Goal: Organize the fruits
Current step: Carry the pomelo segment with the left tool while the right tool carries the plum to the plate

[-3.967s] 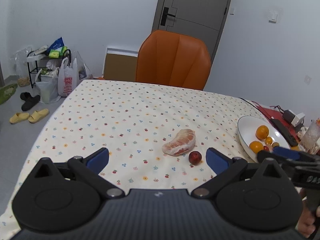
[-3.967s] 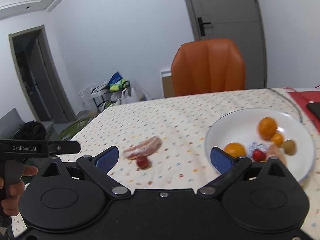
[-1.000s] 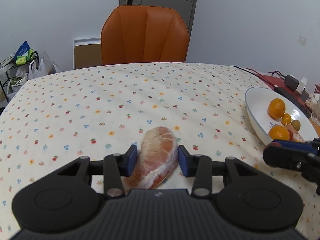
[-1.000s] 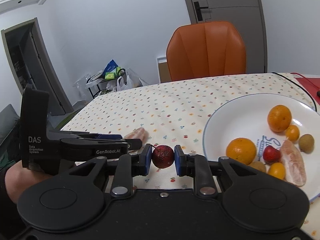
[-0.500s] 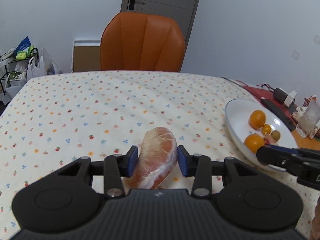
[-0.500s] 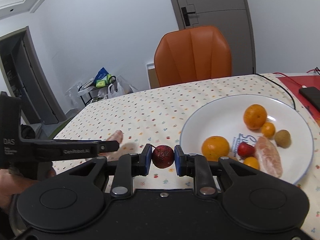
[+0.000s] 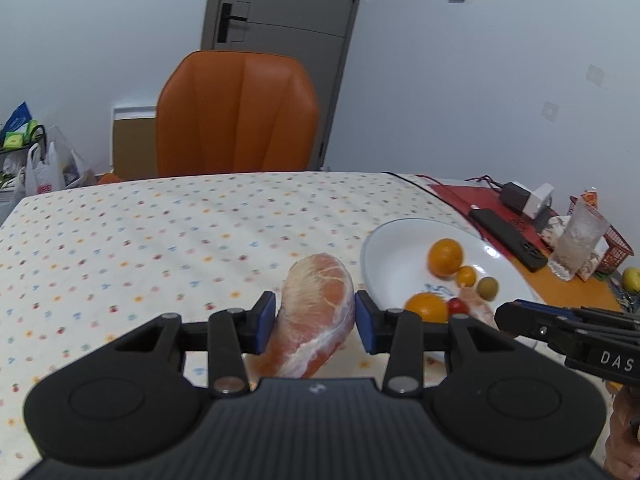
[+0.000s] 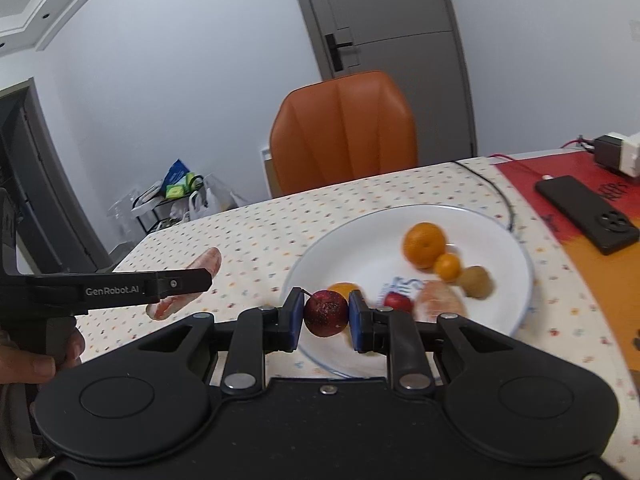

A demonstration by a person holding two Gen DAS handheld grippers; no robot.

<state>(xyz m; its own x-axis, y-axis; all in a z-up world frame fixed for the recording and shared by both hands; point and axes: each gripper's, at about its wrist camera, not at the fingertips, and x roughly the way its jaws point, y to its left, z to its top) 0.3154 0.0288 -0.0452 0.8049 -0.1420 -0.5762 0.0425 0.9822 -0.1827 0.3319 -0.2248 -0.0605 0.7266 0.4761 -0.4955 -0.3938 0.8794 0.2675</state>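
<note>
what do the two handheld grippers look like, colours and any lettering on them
Both are matte black plastic. The left gripper and right gripper each have two round discs at the base, linkage arms with silver pivot screws, and blue pads lining the jaws, with a ribbed black panel in the middle. Seen side-on, the left one reads "GenRobot.AI" in white and the right one "DAS". No cables show, and no sleeve can be made out.

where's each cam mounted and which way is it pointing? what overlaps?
Left wrist: on the left gripper, looking along its fingers, which clamp a peeled pomelo segment, toward the white plate; the right gripper shows at right.
Right wrist: on the right gripper, clamping a small dark red fruit before the plate; a hand shows at left.
Shared: plate, orange chair, phone.
</note>
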